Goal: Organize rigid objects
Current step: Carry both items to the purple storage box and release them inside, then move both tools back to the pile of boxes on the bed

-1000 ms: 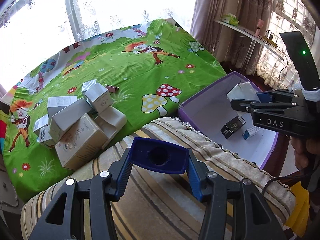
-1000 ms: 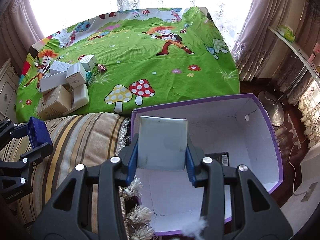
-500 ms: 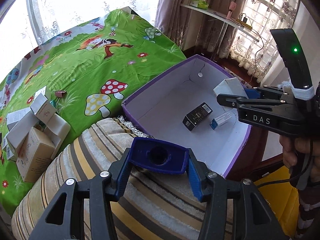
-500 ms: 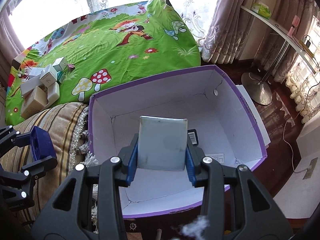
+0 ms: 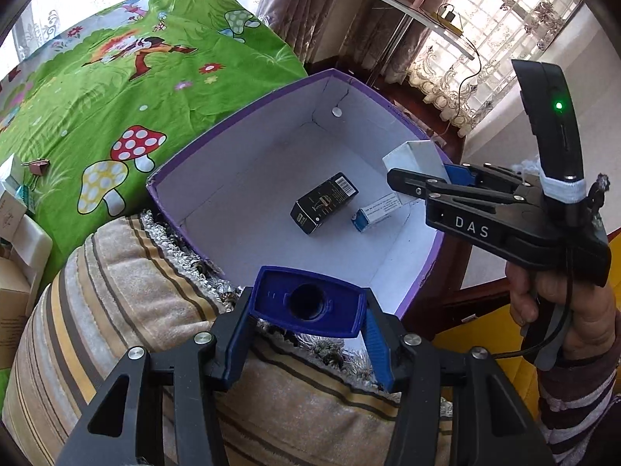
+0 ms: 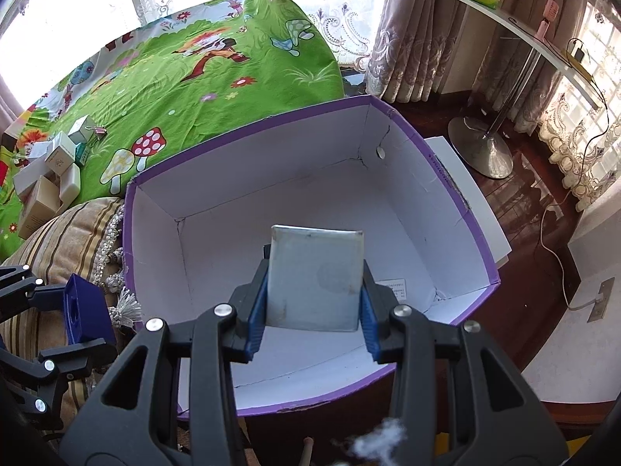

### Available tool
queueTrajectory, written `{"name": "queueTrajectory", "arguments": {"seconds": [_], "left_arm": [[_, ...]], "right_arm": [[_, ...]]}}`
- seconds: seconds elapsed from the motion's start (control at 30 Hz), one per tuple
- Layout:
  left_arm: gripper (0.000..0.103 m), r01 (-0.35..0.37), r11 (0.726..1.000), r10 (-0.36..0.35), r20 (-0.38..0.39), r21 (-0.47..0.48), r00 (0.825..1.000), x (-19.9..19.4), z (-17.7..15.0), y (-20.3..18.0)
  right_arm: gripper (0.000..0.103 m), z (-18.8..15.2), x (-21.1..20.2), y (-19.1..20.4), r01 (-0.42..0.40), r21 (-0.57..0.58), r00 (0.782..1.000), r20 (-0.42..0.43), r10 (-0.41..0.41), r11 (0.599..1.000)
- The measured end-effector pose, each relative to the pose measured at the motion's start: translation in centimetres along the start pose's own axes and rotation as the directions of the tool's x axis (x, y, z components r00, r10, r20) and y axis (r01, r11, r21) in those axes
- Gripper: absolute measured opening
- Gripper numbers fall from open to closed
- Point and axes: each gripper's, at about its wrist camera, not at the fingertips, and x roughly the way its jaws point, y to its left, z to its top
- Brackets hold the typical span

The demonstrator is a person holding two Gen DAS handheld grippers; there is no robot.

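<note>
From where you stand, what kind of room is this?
Most likely a bedroom at home: a bed under a cartoon mushroom sheet, lace curtains at the windows, and a striped cushion beside a purple storage box.

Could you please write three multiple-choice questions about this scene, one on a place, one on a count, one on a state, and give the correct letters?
1. Where does the black box lie?
A. on the green sheet
B. on the floor of the purple carton
C. on the striped cushion

2. How many small boxes lie on the floor of the purple carton?
A. two
B. four
C. none

3. What is the state of the right gripper?
A. open and empty
B. shut on a blue block
C. shut on a white box

Answers:
1. B: it rests on the carton's white floor, beside the blue-and-white box.
2. A: only the black box and the blue-and-white box lie there.
3. C: its pads press both sides of the white box, above the carton.
</note>
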Motion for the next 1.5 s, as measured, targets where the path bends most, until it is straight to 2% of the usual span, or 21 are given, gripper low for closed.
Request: {"name": "queueTrajectory", "arguments": {"seconds": [0.2, 0.27, 0.33, 0.43, 0.53, 0.63, 0.77, 0.87, 1.0, 1.17, 1.27, 1.4, 1.5], "left_arm": [[0.055, 0.040, 0.999, -0.041, -0.061, -0.016, 0.997, 1.6, 1.1, 0.0], [0.060, 0.042, 0.999, -0.044, -0.071, -0.022, 0.997, 1.8, 1.2, 0.1], [0.065, 0.037, 0.999, -0.039, -0.078, -0.025, 0.996, 1.9, 1.4, 0.1], [0.068, 0.024, 0.999, -0.026, -0.077, -0.036, 0.997, 1.7, 1.6, 0.2], [0.069, -0.046, 0.998, 0.043, -0.051, -0.048, 0.998, 0.7, 1.7, 1.0], [0.069, -0.129, 0.989, 0.129, -0.002, -0.078, 0.992, -0.9, 1.6, 2.5], [0.069, -0.264, 0.952, 0.276, 0.059, -0.157, 0.959, -3.1, 0.8, 5.3], [0.069, -0.331, 0.910, 0.358, 0.074, -0.250, 0.931, -4.7, -0.2, 8.1], [0.069, -0.413, 0.831, 0.480, 0.105, -0.373, 0.871, -7.7, -1.9, 11.6], [0.069, -0.510, 0.691, 0.635, 0.093, -0.512, 0.767, -11.6, -5.4, 16.5], [0.069, -0.540, 0.603, 0.692, 0.049, -0.587, 0.720, -13.2, -7.7, 19.7], [0.069, -0.549, 0.512, 0.727, -0.007, -0.660, 0.687, -15.0, -10.9, 23.1], [0.069, -0.552, 0.466, 0.743, -0.033, -0.692, 0.669, -16.1, -12.8, 24.7]], "right_arm": [[0.046, -0.1, 1.5, -0.8, -0.007, 0.025, 0.999, -0.049, 0.008, 1.000], [0.048, -0.1, 1.9, -1.0, -0.004, 0.034, 0.998, -0.061, 0.007, 0.999], [0.054, -0.1, 2.3, -1.3, -0.006, 0.046, 0.997, -0.072, 0.009, 0.999], [0.058, 0.1, 2.5, -1.5, -0.009, 0.060, 0.997, -0.076, 0.014, 0.998], [0.061, 0.5, 2.6, -1.2, -0.020, 0.061, 0.997, -0.069, 0.024, 0.998], [0.062, 1.2, 2.7, -0.5, -0.033, 0.051, 0.998, -0.056, 0.036, 0.998], [0.063, 2.3, 2.8, 1.1, -0.071, 0.025, 0.997, -0.037, 0.072, 0.997], [0.063, 3.4, 2.9, 2.8, -0.106, -0.001, 0.994, -0.025, 0.106, 0.994], [0.063, 4.8, 2.7, 5.7, -0.151, -0.065, 0.989, -0.008, 0.151, 0.986], [0.063, 5.9, 1.8, 10.3, -0.208, -0.160, 0.977, 0.020, 0.214, 0.965], [0.063, 6.1, 1.3, 12.8, -0.244, -0.197, 0.967, 0.026, 0.254, 0.949], [0.063, 6.4, 0.8, 15.7, -0.288, -0.234, 0.954, 0.014, 0.299, 0.929], [0.063, 6.8, 0.3, 17.7, -0.291, -0.271, 0.952, 0.011, 0.305, 0.918]]}}
